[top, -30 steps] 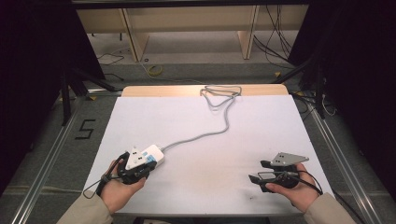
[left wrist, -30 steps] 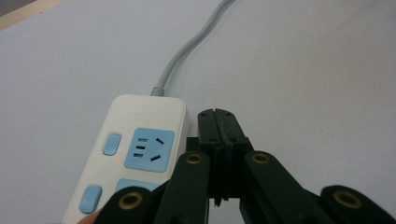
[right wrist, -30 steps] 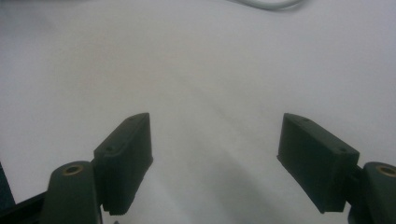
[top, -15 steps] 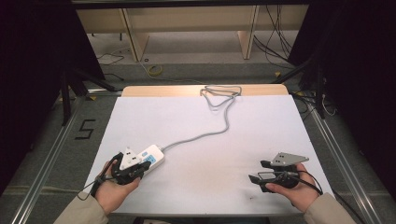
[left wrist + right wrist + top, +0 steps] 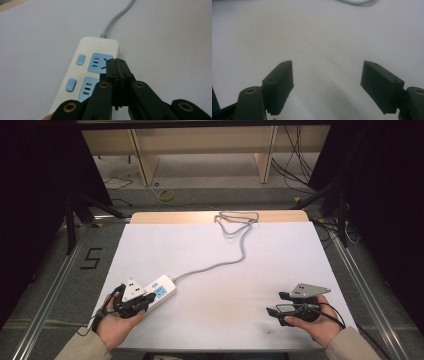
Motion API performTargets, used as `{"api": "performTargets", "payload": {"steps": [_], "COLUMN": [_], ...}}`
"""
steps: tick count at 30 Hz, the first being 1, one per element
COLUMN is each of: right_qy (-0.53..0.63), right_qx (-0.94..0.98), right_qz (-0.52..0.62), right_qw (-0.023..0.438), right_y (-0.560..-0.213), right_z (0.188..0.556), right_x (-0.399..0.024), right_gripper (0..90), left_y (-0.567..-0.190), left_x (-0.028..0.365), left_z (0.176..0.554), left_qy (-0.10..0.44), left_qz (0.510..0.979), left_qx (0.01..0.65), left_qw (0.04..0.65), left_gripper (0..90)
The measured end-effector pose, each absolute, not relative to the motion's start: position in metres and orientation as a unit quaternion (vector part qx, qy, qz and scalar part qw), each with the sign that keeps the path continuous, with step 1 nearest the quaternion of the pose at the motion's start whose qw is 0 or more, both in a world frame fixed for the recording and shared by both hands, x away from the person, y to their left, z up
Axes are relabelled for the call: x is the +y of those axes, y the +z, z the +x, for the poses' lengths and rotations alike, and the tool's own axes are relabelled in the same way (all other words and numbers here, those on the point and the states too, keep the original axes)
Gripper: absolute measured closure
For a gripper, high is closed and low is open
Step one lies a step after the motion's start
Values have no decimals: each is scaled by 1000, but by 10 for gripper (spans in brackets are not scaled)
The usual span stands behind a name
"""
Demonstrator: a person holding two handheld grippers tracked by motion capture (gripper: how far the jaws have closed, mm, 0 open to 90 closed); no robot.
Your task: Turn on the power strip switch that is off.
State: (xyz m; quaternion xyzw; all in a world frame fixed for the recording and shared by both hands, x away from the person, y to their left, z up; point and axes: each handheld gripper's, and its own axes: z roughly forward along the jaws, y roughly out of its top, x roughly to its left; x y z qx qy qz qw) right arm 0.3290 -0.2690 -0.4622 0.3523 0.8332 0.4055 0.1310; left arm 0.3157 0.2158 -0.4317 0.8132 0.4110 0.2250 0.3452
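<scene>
Power strip (image 5: pixel 161 291) lies at the surface's (image 5: pixel 280 255) near-left, under the left gripper (image 5: pixel 117 65), whose jaws are pressed together. Rigid, light, smooth plastic; probably best pinched across its narrow sides. Right gripper (image 5: pixel 327 82) is spread, empty.

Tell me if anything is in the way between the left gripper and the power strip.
Nothing visible is. The left gripper, jaws shut together with nothing between them, hangs right over the power strip, its tips above the blue sockets. Whether the tips touch the strip cannot be told.
</scene>
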Motion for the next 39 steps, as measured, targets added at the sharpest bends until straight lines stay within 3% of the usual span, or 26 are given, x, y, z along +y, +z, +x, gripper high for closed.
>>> {"api": "performTargets", "payload": {"steps": [39], "right_qy": [403], "right_qx": [835], "right_qz": [352], "right_qw": [130], "right_y": [-462], "right_z": [329], "right_x": [-269], "right_gripper": [263], "left_y": [-434], "left_x": [236], "left_z": [332], "left_qy": [232], "left_qz": [796], "left_qx": [455], "left_qw": [324], "left_gripper": [898]}}
